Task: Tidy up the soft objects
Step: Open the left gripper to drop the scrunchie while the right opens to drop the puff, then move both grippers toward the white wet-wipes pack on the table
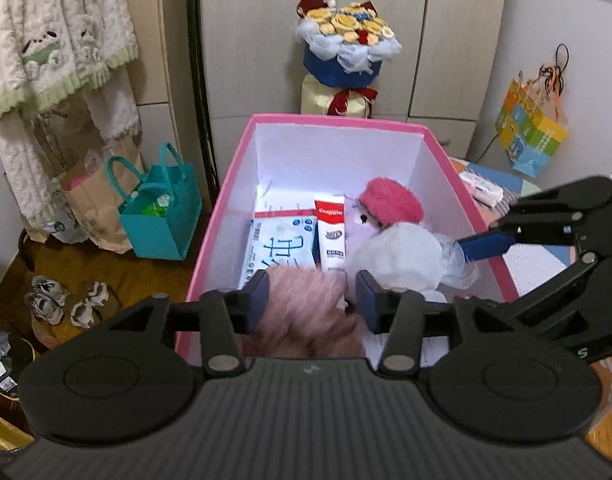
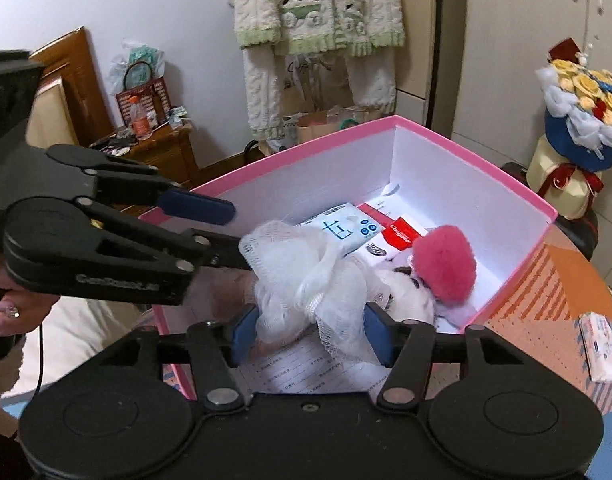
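A pink box (image 1: pixel 241 152) with white walls (image 2: pixel 458 176) holds a plush toy with a pink fluffy hat (image 1: pixel 390 200) (image 2: pixel 446 264), a tissue pack (image 1: pixel 281 248) and a toothpaste box (image 1: pixel 332 232). My left gripper (image 1: pixel 312 296) is over the box's near end, its jaws around a blurred pink furry object (image 1: pixel 306 316). My right gripper (image 2: pixel 310 328) has its jaws around a white mesh bath puff (image 2: pixel 301 280) over the box; the puff (image 1: pixel 406 256) also shows in the left wrist view.
A yellow and blue flower bouquet (image 1: pixel 346 48) stands behind the box by the cupboards. A teal bag (image 1: pixel 157 216), a paper bag and shoes (image 1: pixel 65 300) are on the floor at left. A small tissue pack (image 2: pixel 600 344) lies on the patterned table at right.
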Demonstrator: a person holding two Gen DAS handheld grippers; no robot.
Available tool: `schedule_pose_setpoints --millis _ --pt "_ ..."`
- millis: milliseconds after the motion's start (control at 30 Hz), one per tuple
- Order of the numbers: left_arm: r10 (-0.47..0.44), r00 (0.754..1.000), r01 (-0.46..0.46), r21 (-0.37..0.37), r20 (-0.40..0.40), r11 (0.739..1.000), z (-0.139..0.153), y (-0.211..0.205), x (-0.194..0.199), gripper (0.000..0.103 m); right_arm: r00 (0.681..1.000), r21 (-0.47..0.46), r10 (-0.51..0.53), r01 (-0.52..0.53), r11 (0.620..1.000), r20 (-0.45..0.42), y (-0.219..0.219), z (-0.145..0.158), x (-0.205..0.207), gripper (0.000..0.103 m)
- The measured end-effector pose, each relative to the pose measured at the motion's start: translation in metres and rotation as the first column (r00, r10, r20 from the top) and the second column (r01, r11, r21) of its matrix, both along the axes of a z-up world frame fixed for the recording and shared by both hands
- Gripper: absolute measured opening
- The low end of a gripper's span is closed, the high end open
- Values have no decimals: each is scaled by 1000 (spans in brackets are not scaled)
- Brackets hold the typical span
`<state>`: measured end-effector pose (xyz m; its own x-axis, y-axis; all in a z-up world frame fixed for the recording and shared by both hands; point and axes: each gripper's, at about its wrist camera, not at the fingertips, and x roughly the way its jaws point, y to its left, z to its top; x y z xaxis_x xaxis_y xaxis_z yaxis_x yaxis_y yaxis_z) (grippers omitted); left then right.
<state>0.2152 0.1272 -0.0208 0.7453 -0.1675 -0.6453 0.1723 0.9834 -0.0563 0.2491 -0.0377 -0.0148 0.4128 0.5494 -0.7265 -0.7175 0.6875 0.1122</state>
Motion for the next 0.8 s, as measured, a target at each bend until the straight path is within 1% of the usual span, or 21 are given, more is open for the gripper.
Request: schedule_pose_setpoints --millis 100,167,200,300,433,633,800 --pt "2 1000 -2 -17 15 1000 7 4 -8 53 1000 23 -11 11 1000 -4 -5 2 -3 65" --pt "-2 1000 3 -28 26 1000 12 7 -14 57 1000 35 -22 22 999 1 -10 5 -7 71" --pt "-4 1000 5 -33 31 999 15 8 -17 58 1000 43 -30 30 999 6 -13 8 -9 72" --pt "-17 999 19 -40 50 999 24 11 -28 62 999 60 -45 44 997 24 -21 16 -18 73" --pt "-42 996 45 -45 78 998 39 11 -44 63 996 77 -74 70 995 55 -30 30 -30 73" --pt "-107 990 110 -24 95 994 58 6 -68 67 989 110 -105 94 989 102 -56 53 -57 76" --pt "-172 979 173 2 105 985 73 -5 -90 69 981 112 -128 112 987 146 -81 70 -84 78"
